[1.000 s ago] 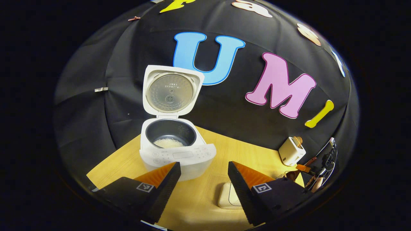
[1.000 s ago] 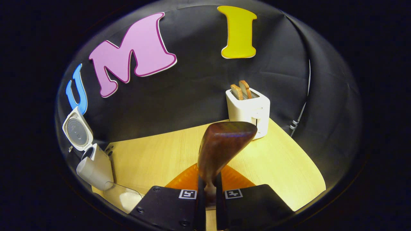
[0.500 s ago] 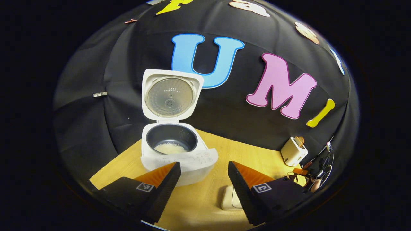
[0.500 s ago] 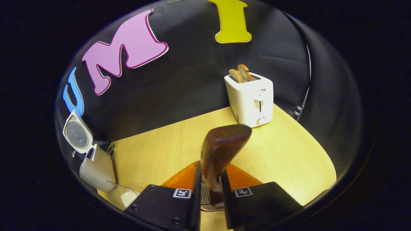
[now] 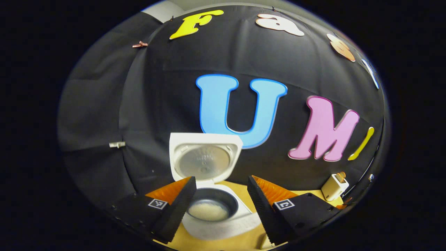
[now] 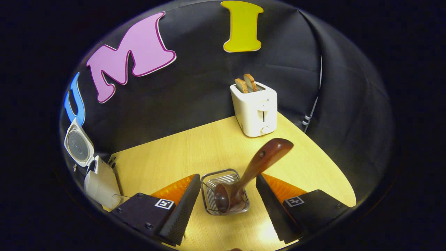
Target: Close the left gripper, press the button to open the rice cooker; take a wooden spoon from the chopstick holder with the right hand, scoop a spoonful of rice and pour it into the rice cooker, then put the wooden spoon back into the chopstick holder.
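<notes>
Spoon (image 6: 258, 167) is sitting in the wire holder (image 6: 209, 183) in the lower middle of the right gripper view, bowl end down inside the basket and the handle leaning up toward the right. The right tongs (image 6: 228, 202) are spread wide on either side of the holder and aren't touching the spoon or the basket. Holder stands on the counter (image 6: 195, 150), and a white toaster (image 6: 256, 108) with two slices of bread poking out is at the far edge, upper middle-right of that frame. Way over at the left edge you can see the cooker (image 6: 99, 181) with its lid flipped up. In the left gripper view the cooker (image 5: 223, 223) is at the bottom centre, lid (image 5: 204, 160) standing open above it, and there's rice (image 5: 208, 211) in the dark inner pot. The left tongs (image 5: 221, 205) are spread apart too, one finger on each side of the pot from this angle, holding nothing. Toaster (image 5: 333, 186) is tiny at the lower right there.
</notes>
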Demonstrator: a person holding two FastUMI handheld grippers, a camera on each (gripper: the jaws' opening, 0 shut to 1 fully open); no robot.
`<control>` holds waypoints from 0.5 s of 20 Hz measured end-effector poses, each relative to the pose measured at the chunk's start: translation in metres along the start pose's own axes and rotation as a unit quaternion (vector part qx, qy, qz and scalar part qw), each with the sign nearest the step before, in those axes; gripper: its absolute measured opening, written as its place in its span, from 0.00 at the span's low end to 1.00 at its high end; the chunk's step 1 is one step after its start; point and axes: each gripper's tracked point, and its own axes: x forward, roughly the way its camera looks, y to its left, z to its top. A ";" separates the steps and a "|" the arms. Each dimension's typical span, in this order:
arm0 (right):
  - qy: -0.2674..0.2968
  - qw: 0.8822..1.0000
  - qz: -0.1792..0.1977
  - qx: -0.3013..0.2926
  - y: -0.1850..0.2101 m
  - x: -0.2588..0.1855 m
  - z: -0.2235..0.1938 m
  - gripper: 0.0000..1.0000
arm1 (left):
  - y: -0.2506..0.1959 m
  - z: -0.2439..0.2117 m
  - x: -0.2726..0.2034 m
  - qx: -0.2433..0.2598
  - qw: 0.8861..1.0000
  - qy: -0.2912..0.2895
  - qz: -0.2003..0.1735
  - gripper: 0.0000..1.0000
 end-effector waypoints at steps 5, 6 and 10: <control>-0.011 0.998 -0.061 -0.008 -0.021 -0.065 -0.011 0.99 | 0.033 0.085 0.065 0.035 0.997 -0.073 -0.001 0.95; -0.009 0.998 -0.067 -0.006 -0.020 -0.079 -0.016 0.99 | 0.038 0.095 0.078 0.041 0.996 -0.083 -0.002 0.94; 0.001 0.997 -0.082 -0.005 -0.009 -0.131 -0.034 0.98 | 0.055 0.107 0.135 0.054 0.994 -0.088 -0.020 0.94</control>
